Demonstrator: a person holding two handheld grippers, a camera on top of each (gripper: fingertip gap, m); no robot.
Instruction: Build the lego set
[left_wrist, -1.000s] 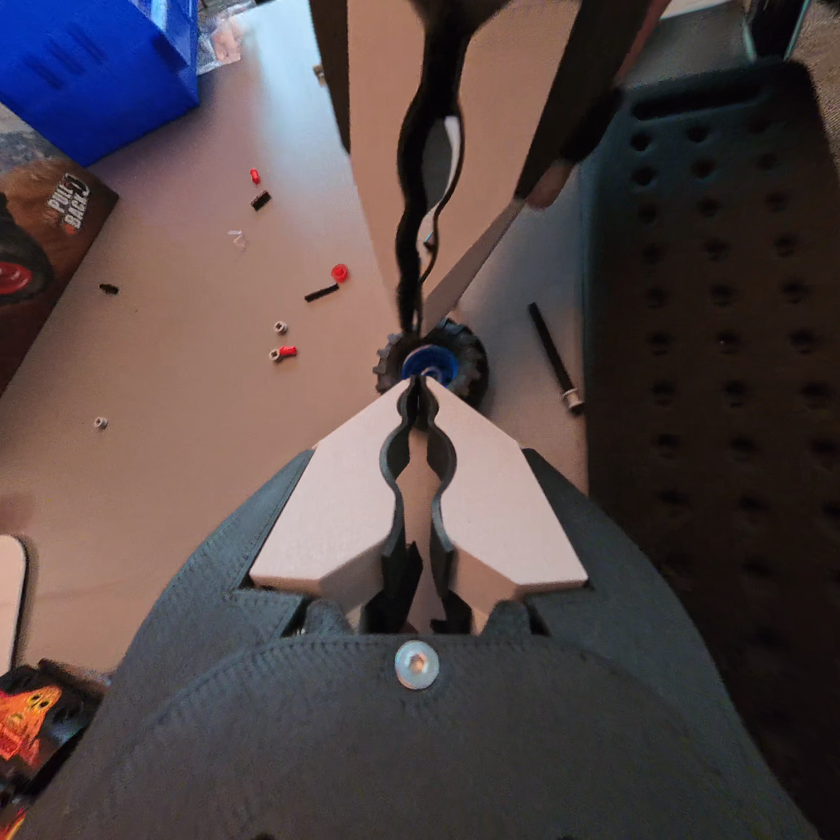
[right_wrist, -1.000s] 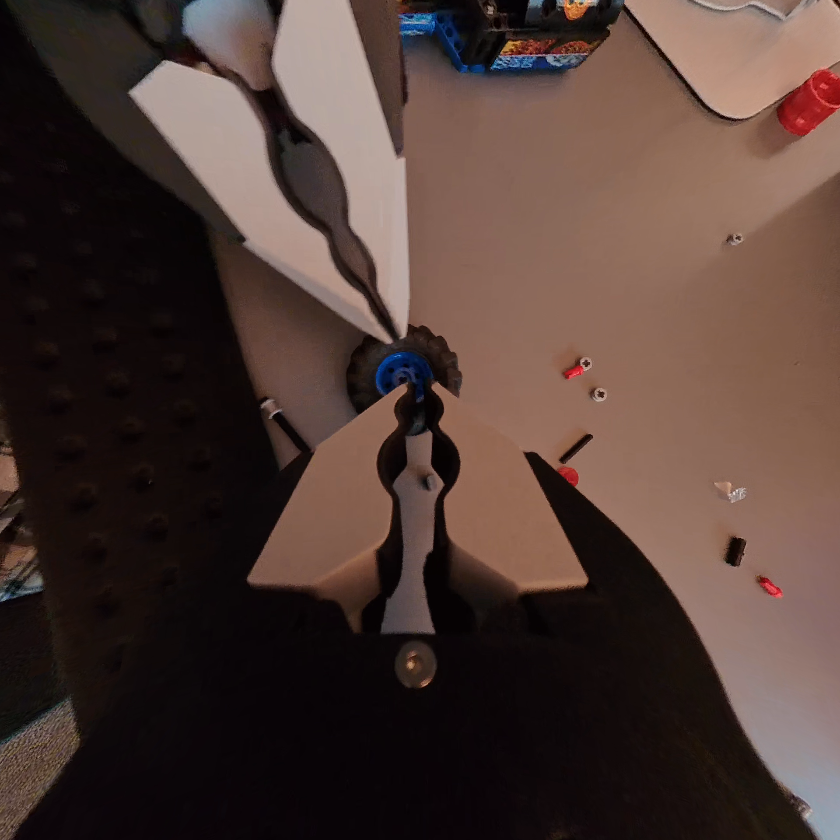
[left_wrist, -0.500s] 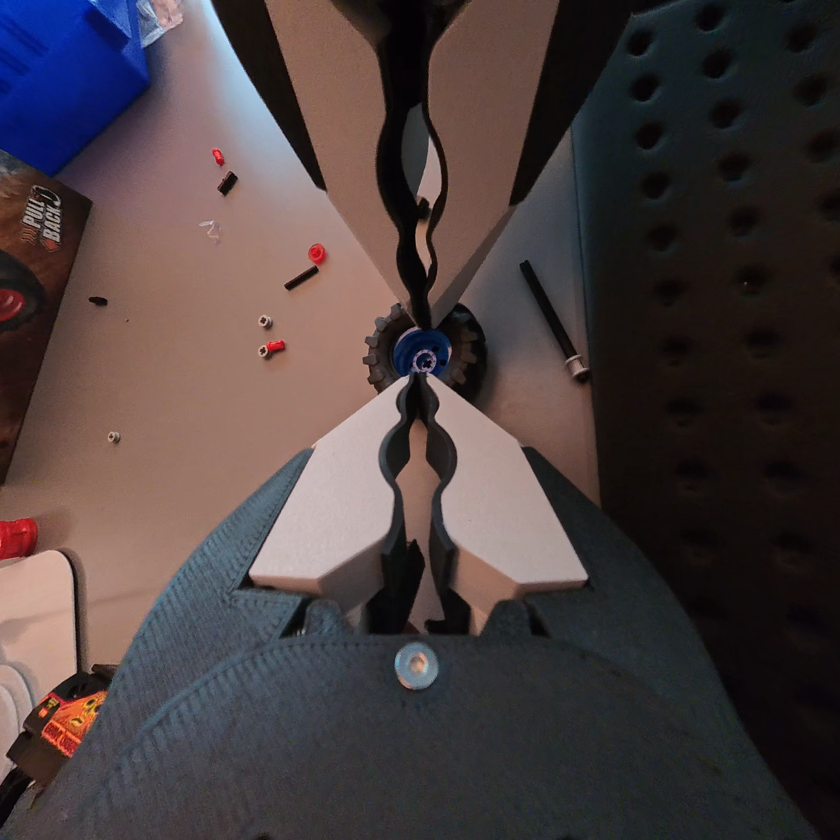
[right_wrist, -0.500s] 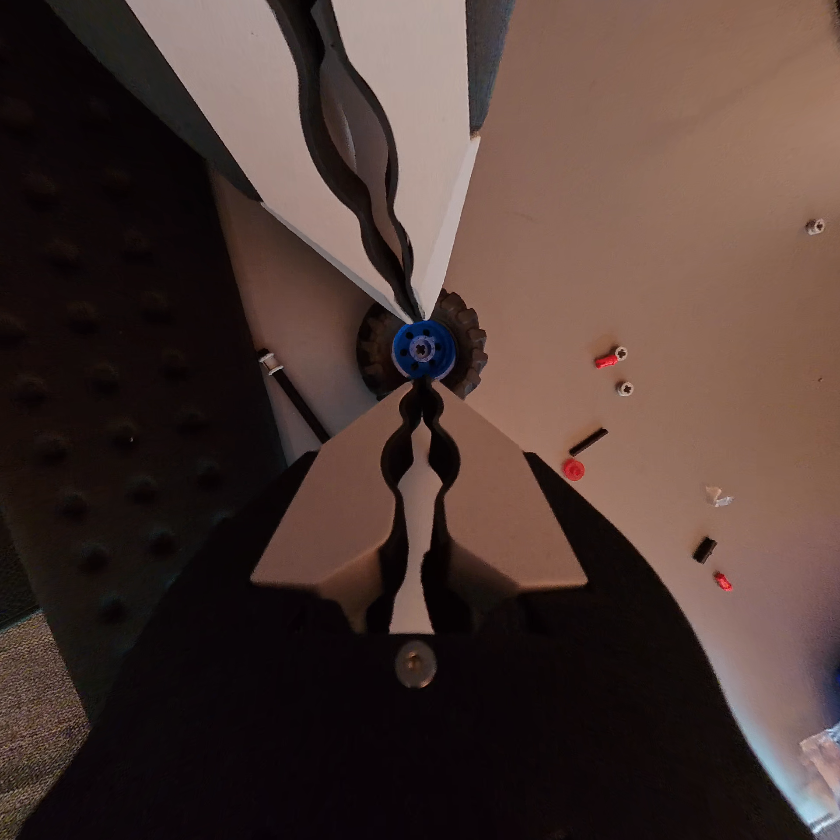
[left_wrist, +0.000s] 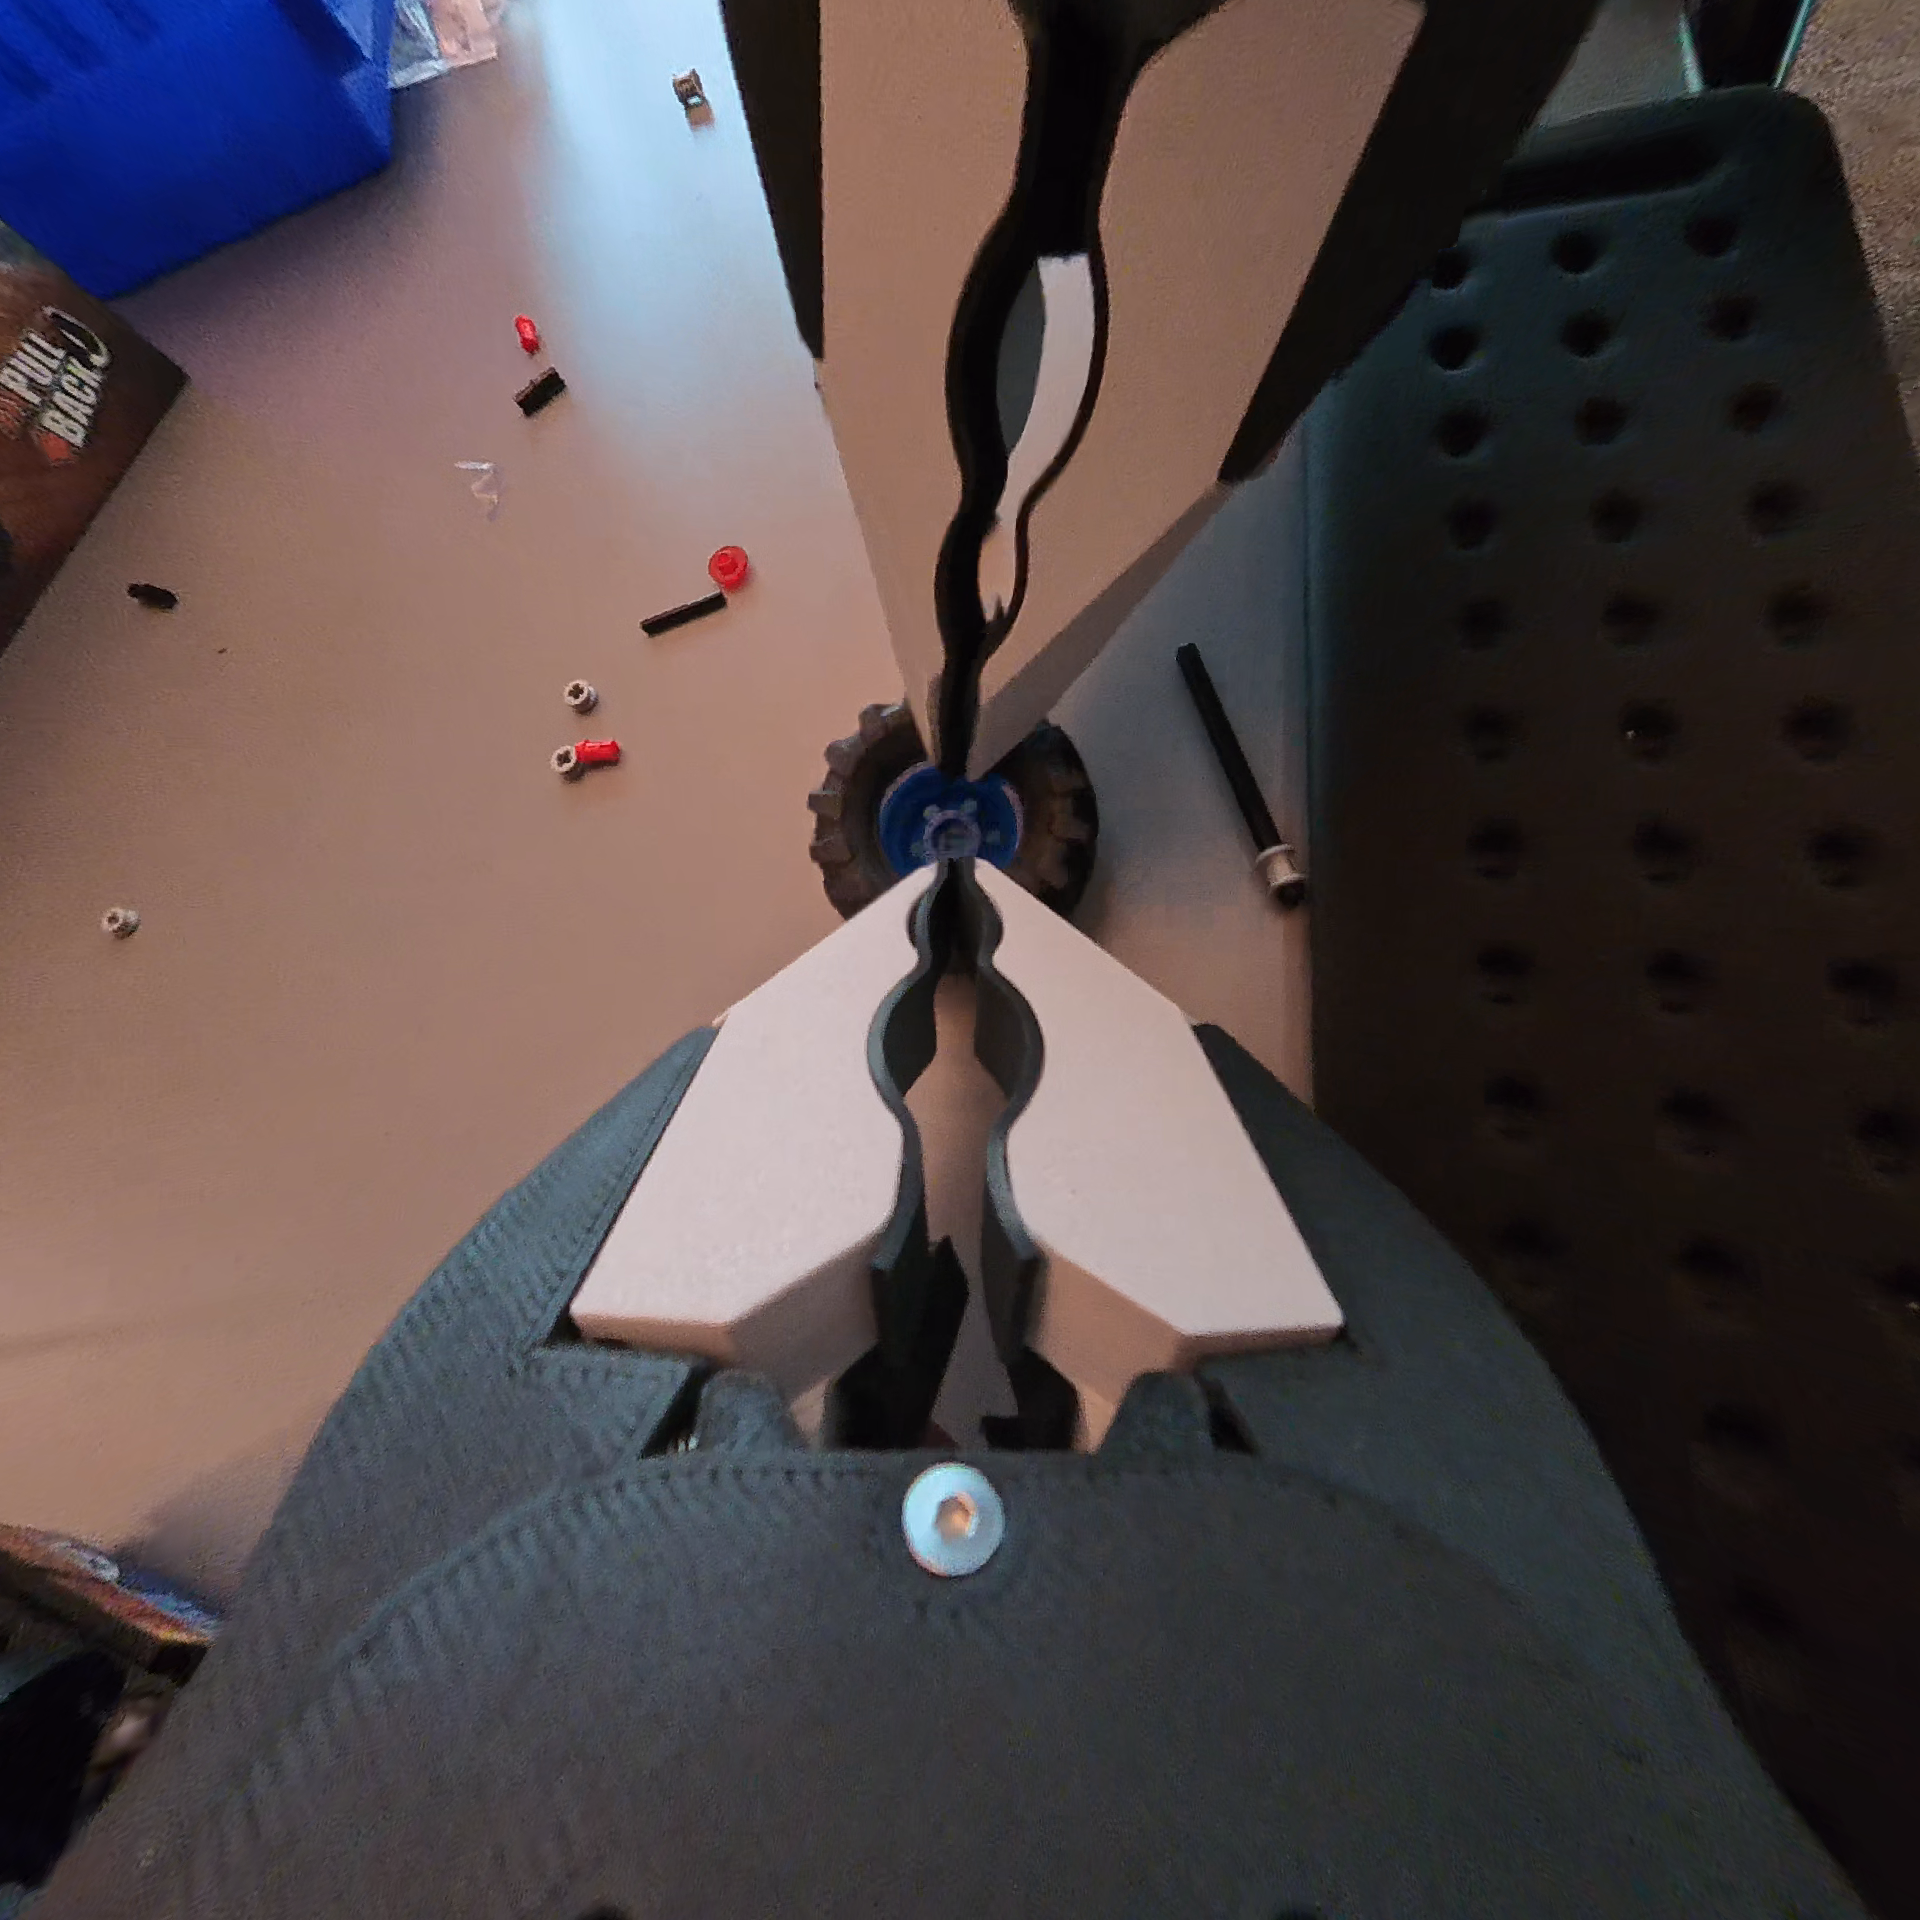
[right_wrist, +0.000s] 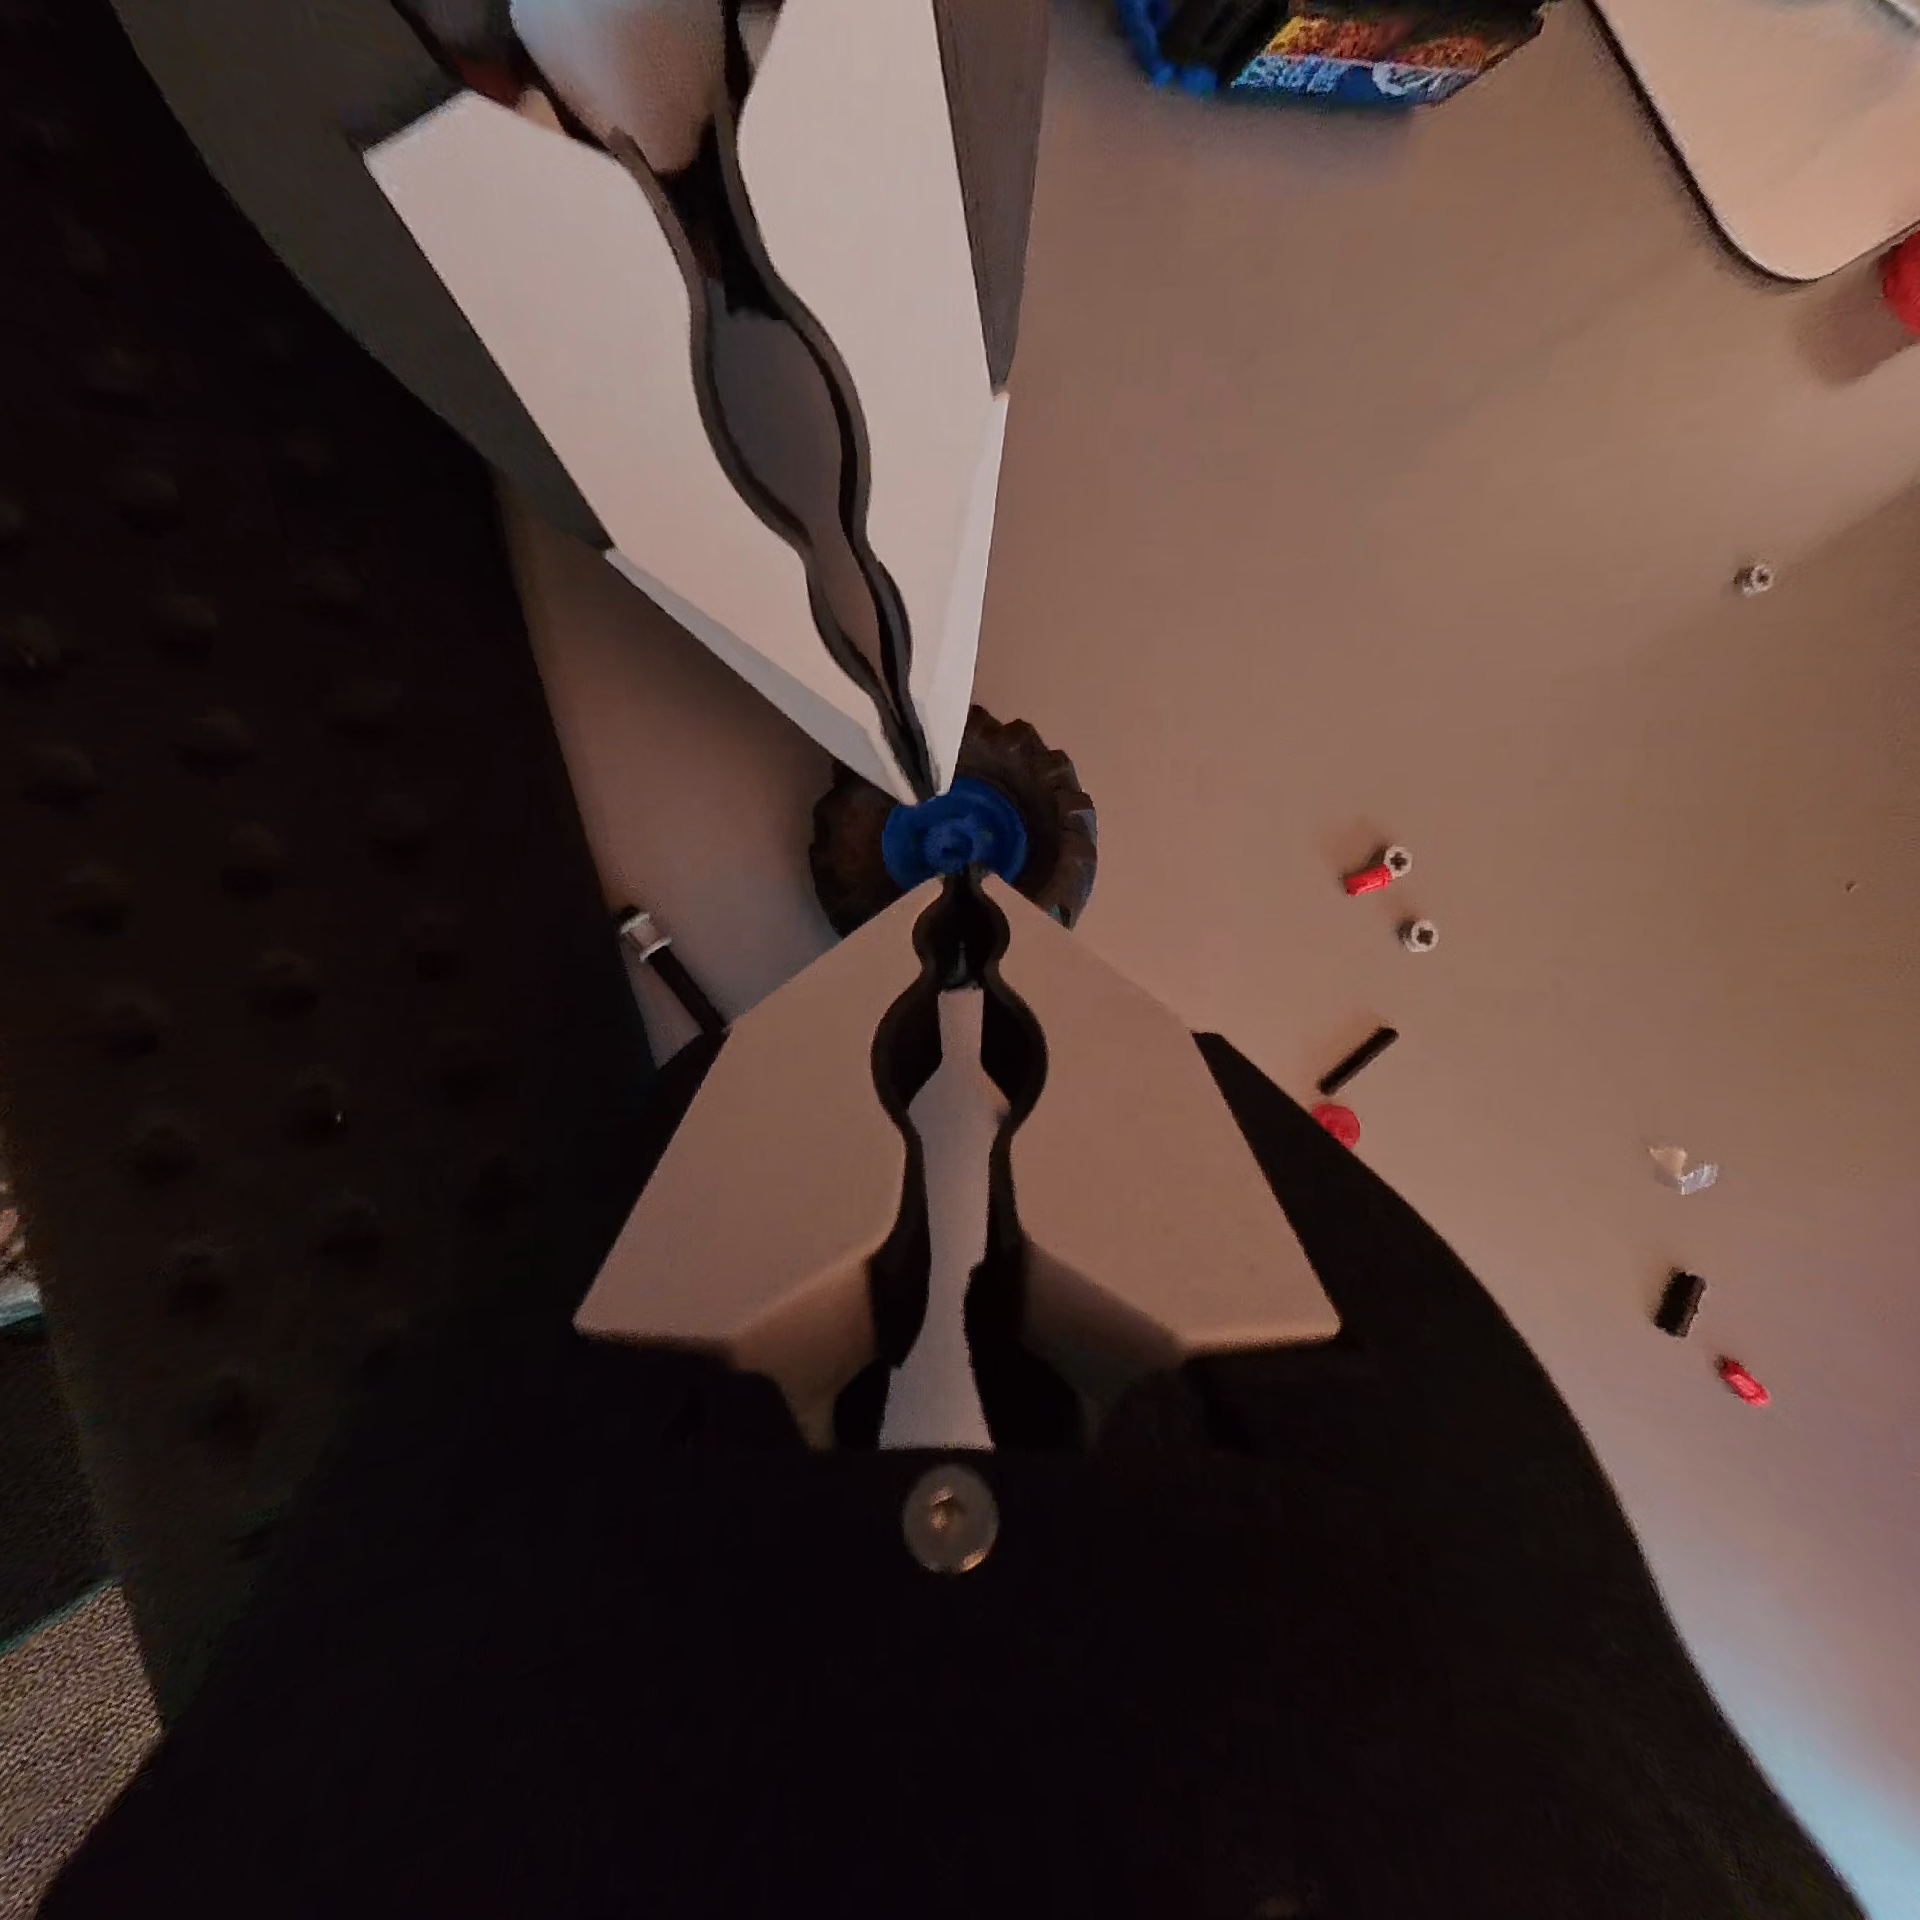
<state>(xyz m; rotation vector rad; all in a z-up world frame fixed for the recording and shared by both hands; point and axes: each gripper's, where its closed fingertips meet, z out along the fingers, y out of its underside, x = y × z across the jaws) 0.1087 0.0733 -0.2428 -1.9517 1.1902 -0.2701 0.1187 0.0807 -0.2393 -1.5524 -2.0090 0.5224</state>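
— Nearest our left wrist camera, what did we see?
— Our left gripper (left_wrist: 954, 868), jaws pinched nearly together on the blue hub (left_wrist: 951, 821) of the black tyre (left_wrist: 844, 831).
— And across it?
— Our right gripper (right_wrist: 961, 883) nipped the same hub from the opposite side, above the table (left_wrist: 312, 987).
— Farther off?
— A black axle (left_wrist: 1231, 769) beside the perforated chair (left_wrist: 1621, 831), then scattered red pins (left_wrist: 597, 750).

The blue plastic wheel hub (left_wrist: 948, 823) is lifting out of the knobbly black rubber tyre (right_wrist: 1044, 821), where half a second ago it was sitting flat inside the ring. It is now tilting between the tips of the left gripper (left_wrist: 954, 871) and the right gripper (right_wrist: 961, 883), both pinching its rim from opposite sides.
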